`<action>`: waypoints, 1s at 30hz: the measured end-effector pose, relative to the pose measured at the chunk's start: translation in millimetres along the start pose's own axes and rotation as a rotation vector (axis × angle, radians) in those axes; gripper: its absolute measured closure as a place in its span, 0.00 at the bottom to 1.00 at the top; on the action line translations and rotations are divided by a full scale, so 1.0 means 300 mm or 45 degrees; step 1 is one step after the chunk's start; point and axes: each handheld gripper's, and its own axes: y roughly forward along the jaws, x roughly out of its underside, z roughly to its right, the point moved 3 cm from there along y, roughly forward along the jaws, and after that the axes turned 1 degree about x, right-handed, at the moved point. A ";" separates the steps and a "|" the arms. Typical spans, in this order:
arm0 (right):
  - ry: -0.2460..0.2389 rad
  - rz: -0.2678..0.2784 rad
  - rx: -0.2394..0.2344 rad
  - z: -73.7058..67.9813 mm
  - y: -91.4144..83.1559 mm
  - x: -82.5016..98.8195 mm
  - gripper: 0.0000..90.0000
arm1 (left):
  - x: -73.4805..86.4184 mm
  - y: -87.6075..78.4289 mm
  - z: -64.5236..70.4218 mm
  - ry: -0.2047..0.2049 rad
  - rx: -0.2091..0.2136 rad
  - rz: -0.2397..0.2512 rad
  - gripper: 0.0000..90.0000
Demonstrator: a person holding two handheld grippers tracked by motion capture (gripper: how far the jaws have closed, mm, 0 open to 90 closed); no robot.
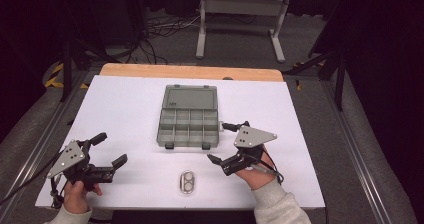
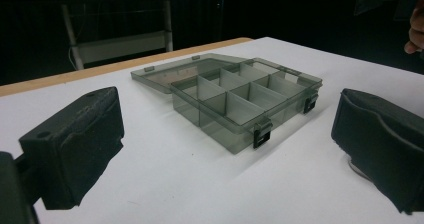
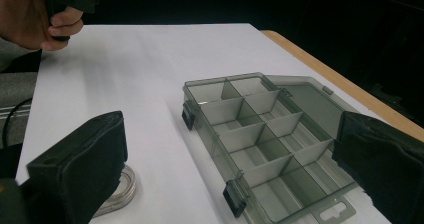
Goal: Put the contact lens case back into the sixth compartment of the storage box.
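- Box (image 1: 188, 116) is sitting open at centre of high view on white table (image 1: 125, 109), lid lying flat toward top of frame, two black latches on near edge.
- Compartments are looking empty; dividers standing upright inside.
- Small clear oval case (image 1: 187, 181) is lying at bottom centre of high view, below the box, between the two grippers.
- Left gripper (image 1: 111, 149) is sitting at lower left of high view, well apart from box, jaws spread wide and pointing right.
- Left gripper is gripping nothing; whether it is resting on the table, cannot tell.
- In left gripper view, box (image 2: 235, 96) is showing mid-frame between and beyond the two black jaws, not touching either.
- Right gripper (image 1: 222, 143) is sitting right of centre in high view, just beside box's lower right corner, jaws spread wide and pointing left.
- Upper jaw tip is lying near box's right wall; touching or not, cannot tell.
- Right gripper is pinching nothing.
- In right gripper view, box (image 3: 270, 139) is filling centre to lower right, right jaw overlapping its far corner in frame.
- Oval case (image 3: 117, 189) is peeking out just beside left jaw at lower left of right gripper view.
- Hand (image 3: 35, 16) of the other arm is showing at upper left there.
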 end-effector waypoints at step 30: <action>-0.078 -0.036 -0.149 -0.043 0.163 -0.086 0.02 | -0.002 -0.002 -0.001 0.008 0.003 0.000 0.01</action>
